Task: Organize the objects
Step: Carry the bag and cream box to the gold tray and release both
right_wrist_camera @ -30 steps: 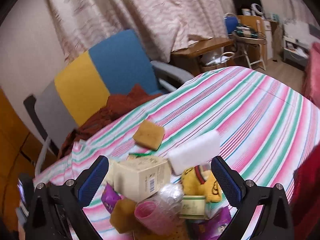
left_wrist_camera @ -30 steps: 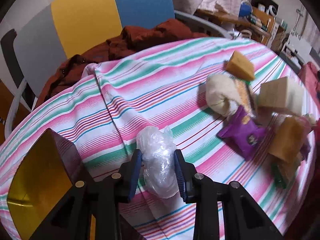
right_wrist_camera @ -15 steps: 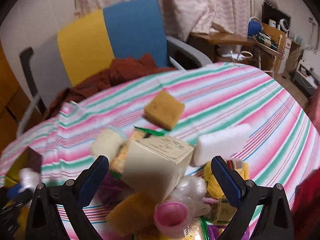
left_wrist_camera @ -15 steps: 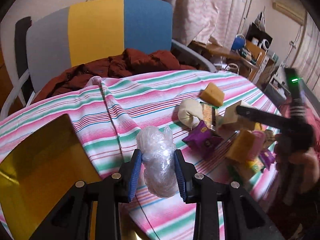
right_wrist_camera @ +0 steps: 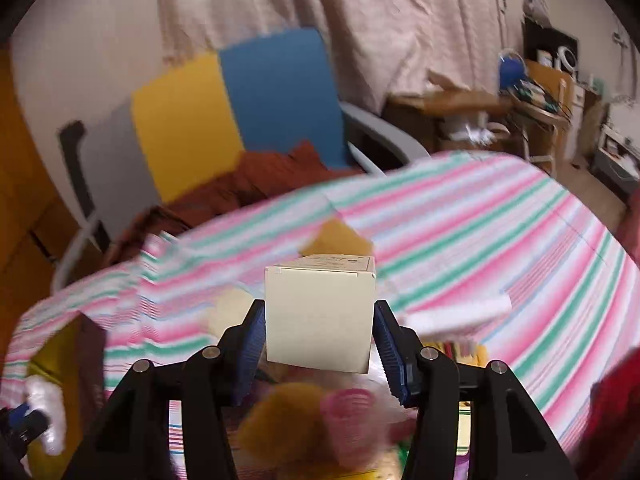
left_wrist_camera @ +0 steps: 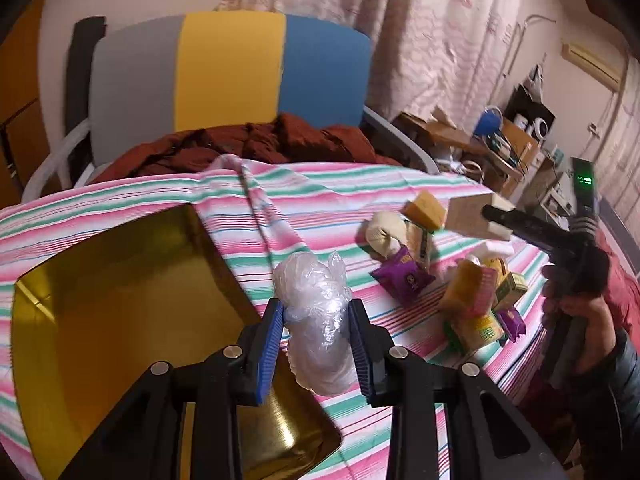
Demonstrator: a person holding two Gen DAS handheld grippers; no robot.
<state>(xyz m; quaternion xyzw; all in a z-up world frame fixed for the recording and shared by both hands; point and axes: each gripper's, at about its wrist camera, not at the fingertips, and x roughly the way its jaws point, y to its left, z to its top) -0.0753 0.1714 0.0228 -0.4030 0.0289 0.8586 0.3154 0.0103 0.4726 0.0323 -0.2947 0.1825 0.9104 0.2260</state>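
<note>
My left gripper is clamped on a crinkly clear plastic bag wad, soft and lumpy, pinched between the blue ribbed pads. It hangs over the near right edge of the gold tray, partly above the tray's corner, partly above the cloth.

My right gripper is clamped on a cream cardboard box, square-faced with sharp edges, held level and lifted clear of the pile. The left view shows the same box in the air above the table's right side.

The tray is one shallow rectangular piece, glossy metallic gold, sitting at the left edge of the table; its floor reads bare apart from reflections.

The tablecloth is striped pink, green and white, with one raised fold running from the far edge toward the tray.

The pile at the right edge is tight and overlapping:
- one purple foil snack packet
- one tan sponge block
- one pale rounded cloth bundle
- one white foam block
- one pink ribbed hair roller
- several yellow and orange packs I cannot count, blurred in the right view

The table's middle and far right are open cloth. A chair with grey, yellow and blue panels stands against the far edge, with a rust-red garment heaped on it.
</note>
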